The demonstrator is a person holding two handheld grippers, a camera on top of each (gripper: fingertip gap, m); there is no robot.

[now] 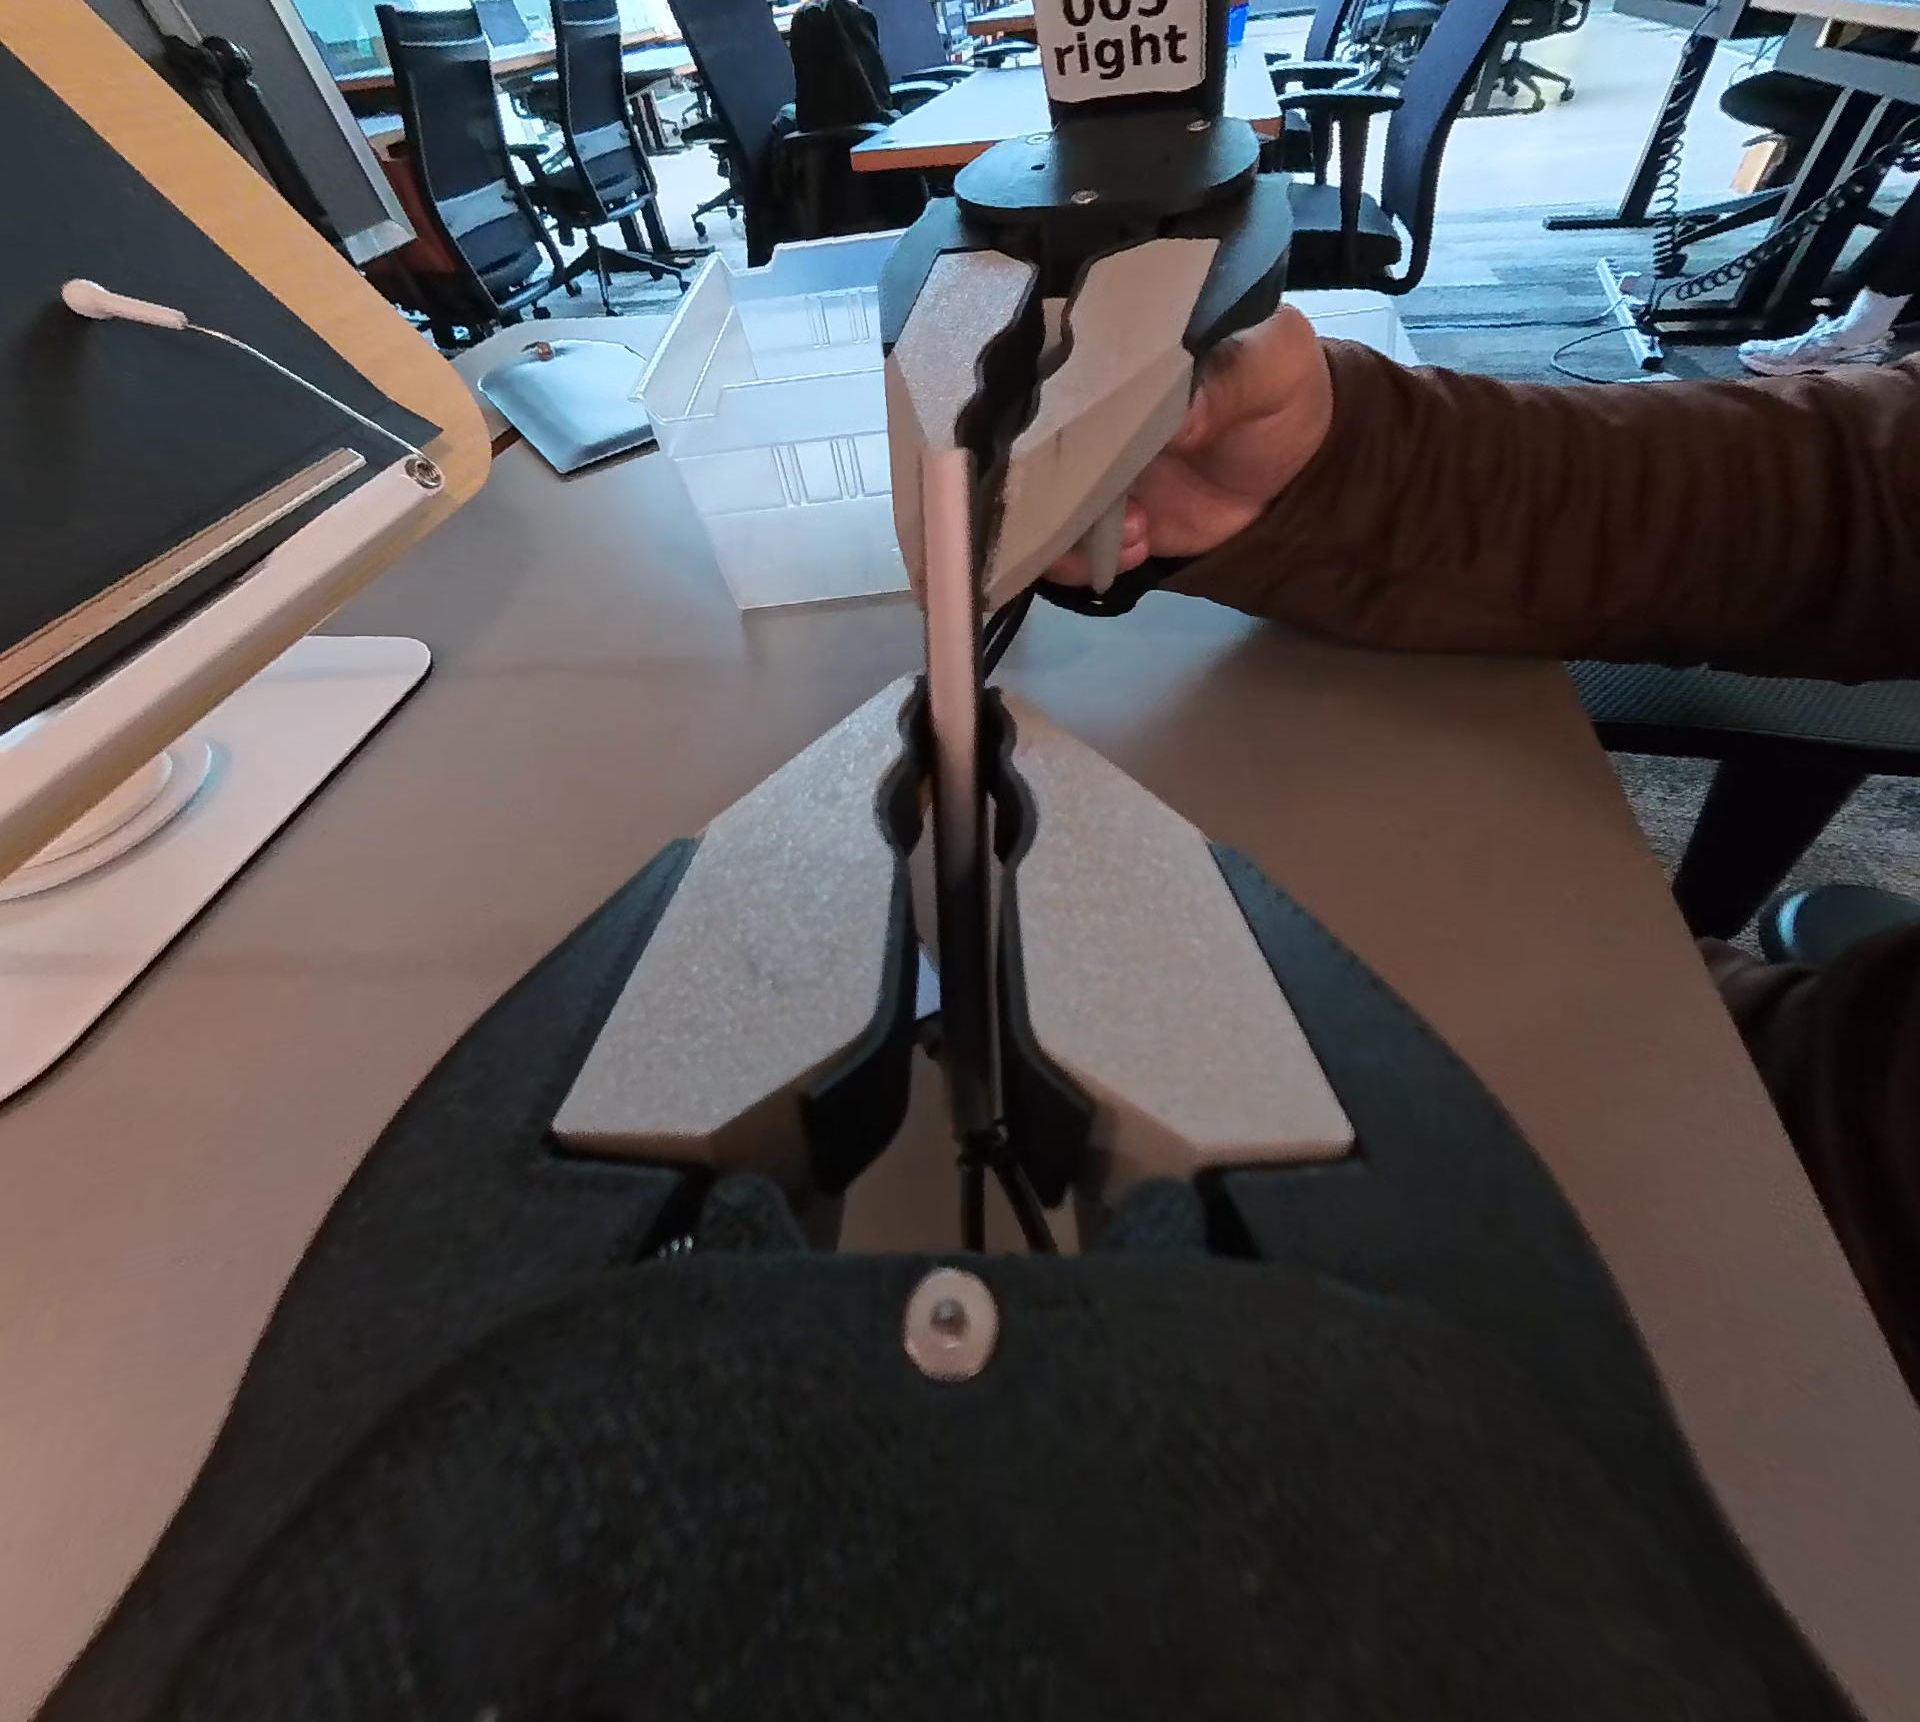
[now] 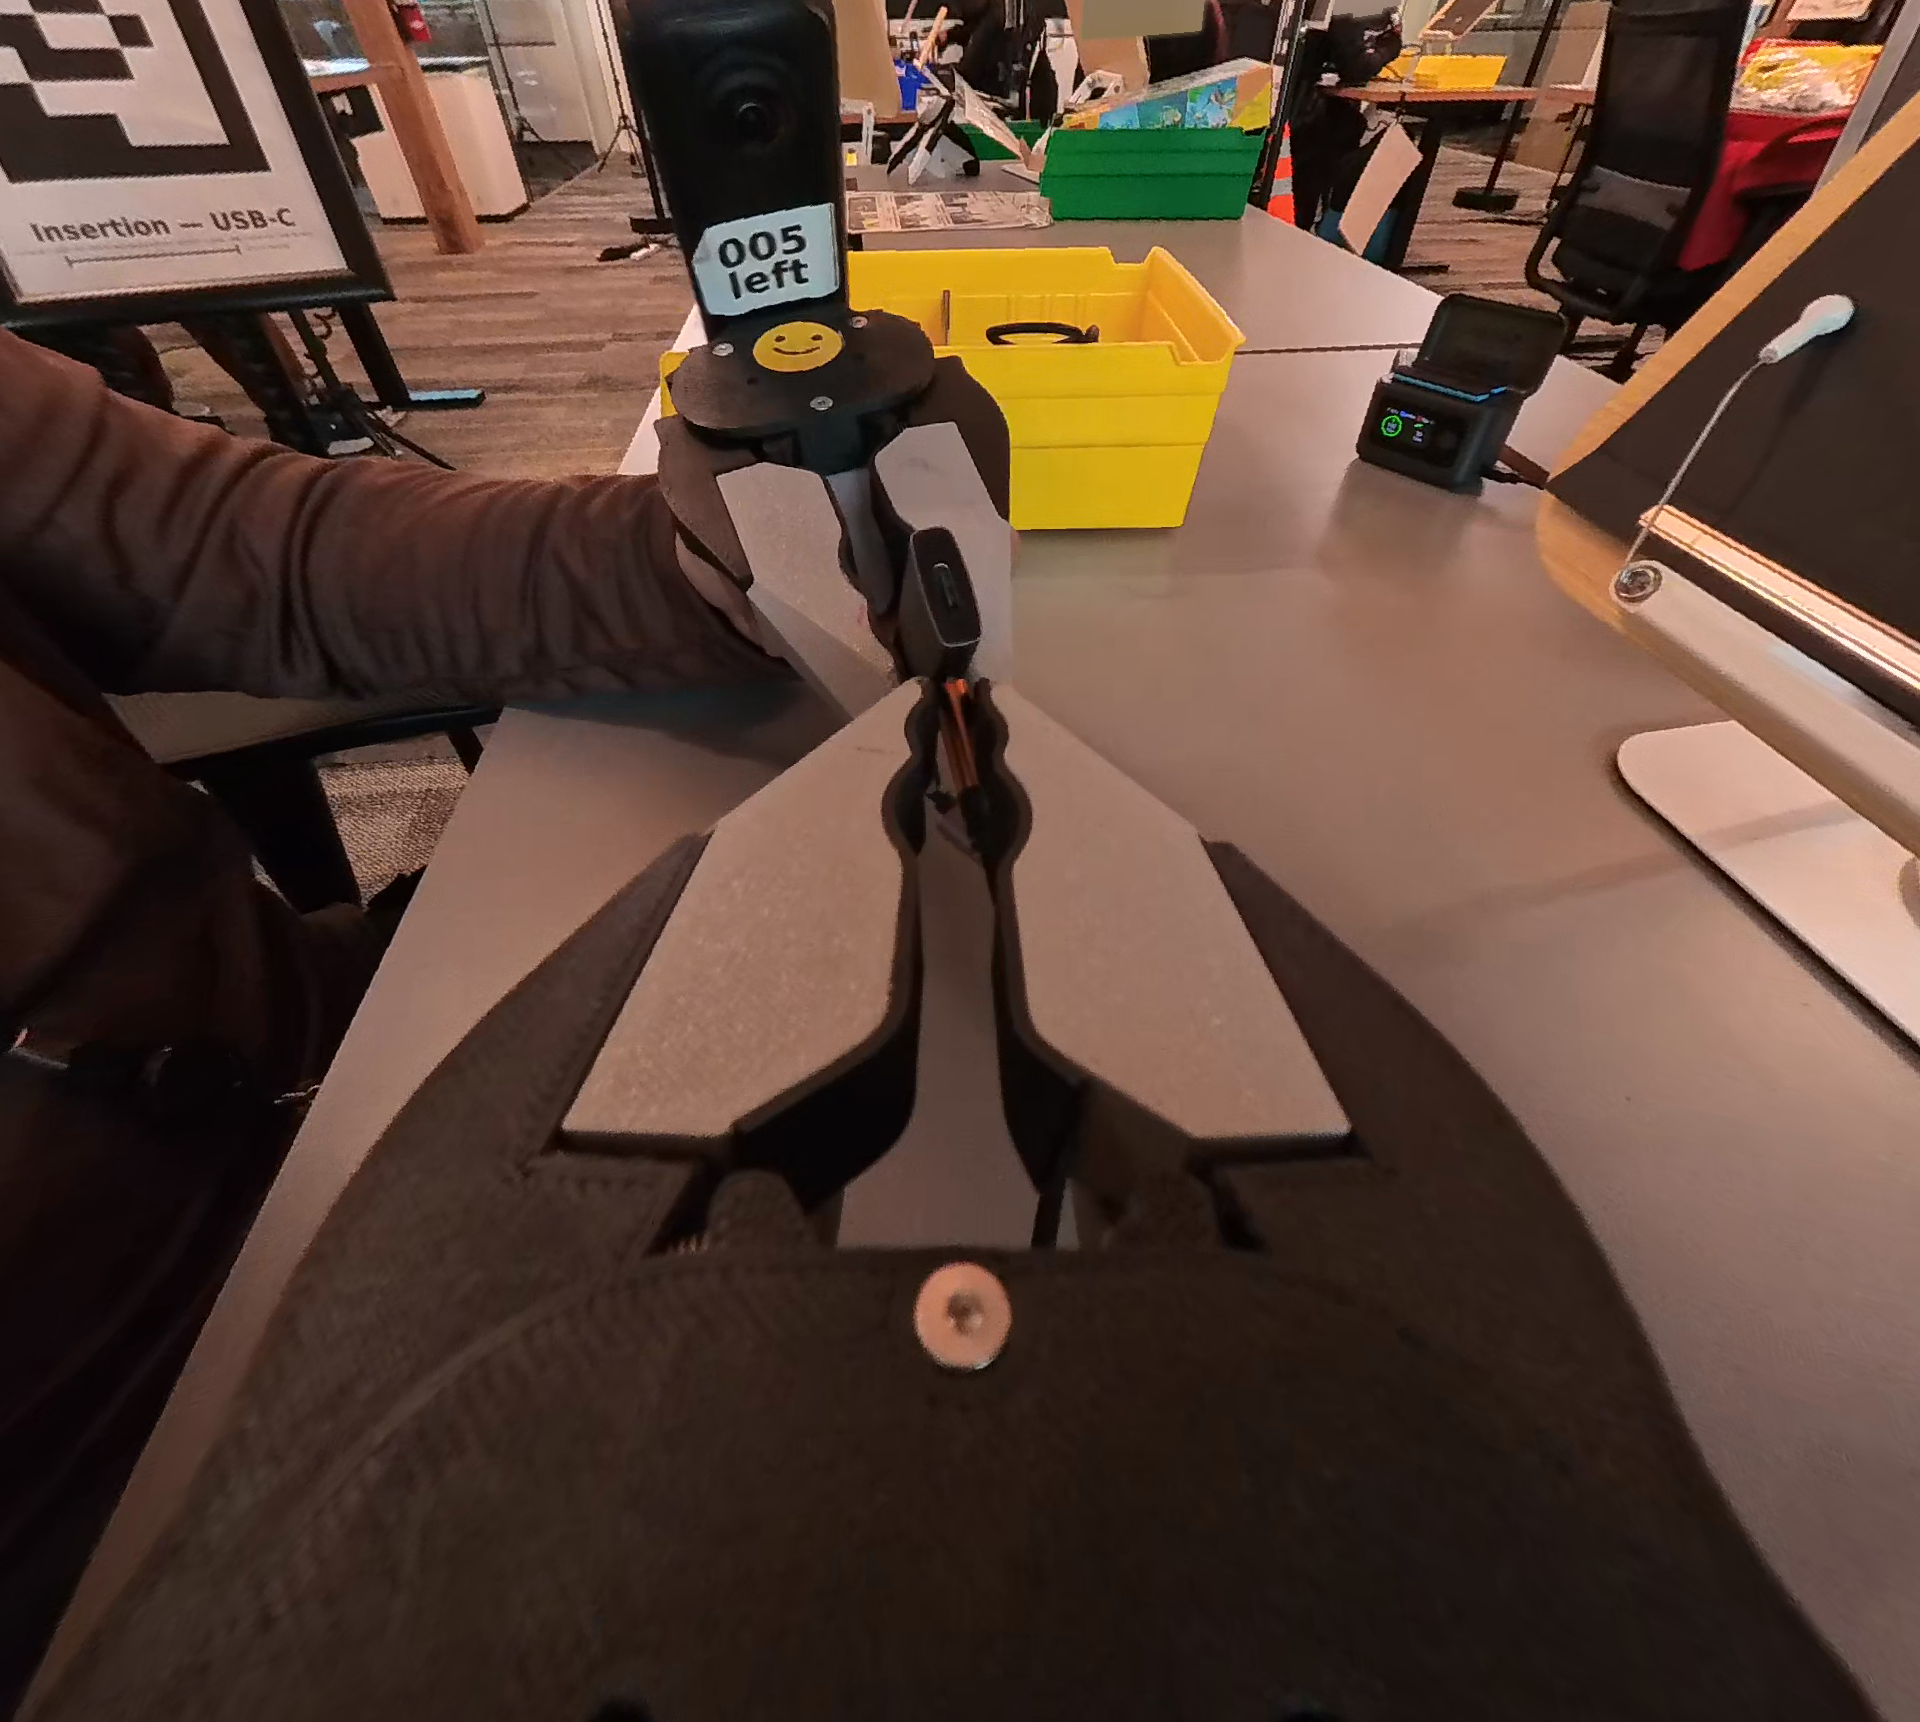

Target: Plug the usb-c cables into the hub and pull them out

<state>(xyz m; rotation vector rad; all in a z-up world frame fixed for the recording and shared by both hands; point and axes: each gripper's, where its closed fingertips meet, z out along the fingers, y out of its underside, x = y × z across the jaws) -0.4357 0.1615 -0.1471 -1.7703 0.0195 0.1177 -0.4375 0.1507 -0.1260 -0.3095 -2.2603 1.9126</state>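
Note:
My left gripper is shut on the hub, a thin grey slab held edge-up above the grey table. In the right wrist view the hub's end face shows an empty port and sticks out of the left gripper. My right gripper is shut on an orange and black usb-c plug whose tip sits just under the hub's end. I cannot tell whether it is in a port. Its black cable trails back. The right gripper also shows in the left wrist view.
A monitor on a white stand is on one side of the table. A clear plastic bin is behind the right gripper. A yellow bin and a small black device with a screen stand farther off. A framed sign stands past the table edge. Left and right tips are no more than a few centimetres apart.

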